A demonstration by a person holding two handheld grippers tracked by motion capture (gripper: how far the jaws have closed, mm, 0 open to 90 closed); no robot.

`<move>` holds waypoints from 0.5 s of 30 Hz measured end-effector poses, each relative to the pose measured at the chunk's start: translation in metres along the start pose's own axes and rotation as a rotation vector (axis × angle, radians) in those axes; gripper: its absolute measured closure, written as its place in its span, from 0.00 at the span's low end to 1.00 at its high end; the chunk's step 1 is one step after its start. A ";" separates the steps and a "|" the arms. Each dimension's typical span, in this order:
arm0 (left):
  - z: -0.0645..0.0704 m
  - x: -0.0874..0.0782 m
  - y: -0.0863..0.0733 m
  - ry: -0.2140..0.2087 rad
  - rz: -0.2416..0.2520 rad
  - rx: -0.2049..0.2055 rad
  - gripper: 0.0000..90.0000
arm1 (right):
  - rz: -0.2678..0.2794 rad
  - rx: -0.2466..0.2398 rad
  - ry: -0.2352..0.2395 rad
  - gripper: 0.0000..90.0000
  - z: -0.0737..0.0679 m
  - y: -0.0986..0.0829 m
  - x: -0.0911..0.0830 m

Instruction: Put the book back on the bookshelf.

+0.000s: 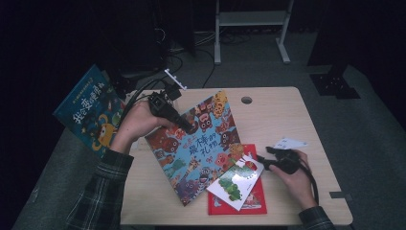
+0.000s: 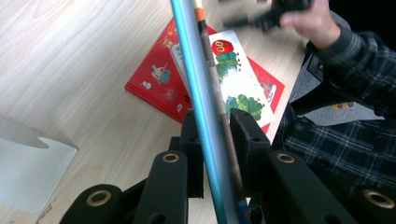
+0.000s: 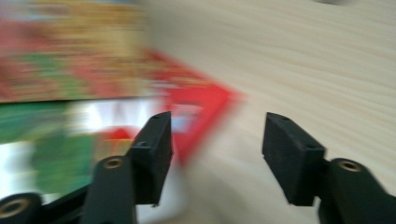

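Two black hand-held grippers, plaid sleeves

The left gripper point(image 1: 184, 125) and right gripper point(image 1: 261, 159) are matte black, with blocky square jaws and brass-ringed screw holes on their arms. Black cables trail from each, and both sleeves point(image 1: 106, 184) are dark checked flannel.

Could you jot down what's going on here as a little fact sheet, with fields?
Setting: wooden table in a dark room
Left gripper: shut on the edge of the big animal picture book, holding it tilted up
Right gripper: open, jaws apart, near the caterpillar book
Stack: caterpillar book lies on the red book
Off to the left: blue book past the table edge
Also on table: white card
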State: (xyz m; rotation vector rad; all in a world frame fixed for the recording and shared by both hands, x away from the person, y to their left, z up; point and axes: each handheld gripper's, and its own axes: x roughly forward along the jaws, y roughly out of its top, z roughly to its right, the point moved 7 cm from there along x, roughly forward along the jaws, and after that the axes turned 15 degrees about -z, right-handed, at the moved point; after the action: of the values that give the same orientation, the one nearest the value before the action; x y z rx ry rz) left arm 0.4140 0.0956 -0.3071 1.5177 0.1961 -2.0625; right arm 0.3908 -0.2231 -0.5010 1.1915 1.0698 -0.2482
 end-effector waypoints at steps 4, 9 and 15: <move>0.003 -0.004 -0.001 0.009 -0.007 0.004 0.88 | 0.007 0.123 -0.075 0.39 0.046 -0.008 0.004; 0.010 -0.008 -0.001 0.047 -0.026 0.025 0.90 | -0.037 0.172 -0.114 0.34 0.067 -0.019 0.011; 0.012 -0.013 -0.003 0.110 -0.016 0.025 0.90 | -0.071 0.185 -0.151 0.30 0.074 -0.024 0.017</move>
State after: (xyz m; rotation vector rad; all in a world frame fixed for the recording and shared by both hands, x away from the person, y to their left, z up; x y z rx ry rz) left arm 0.4047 0.0974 -0.2912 1.6509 0.2258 -2.0024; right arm 0.4234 -0.2887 -0.5308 1.2793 0.9733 -0.4932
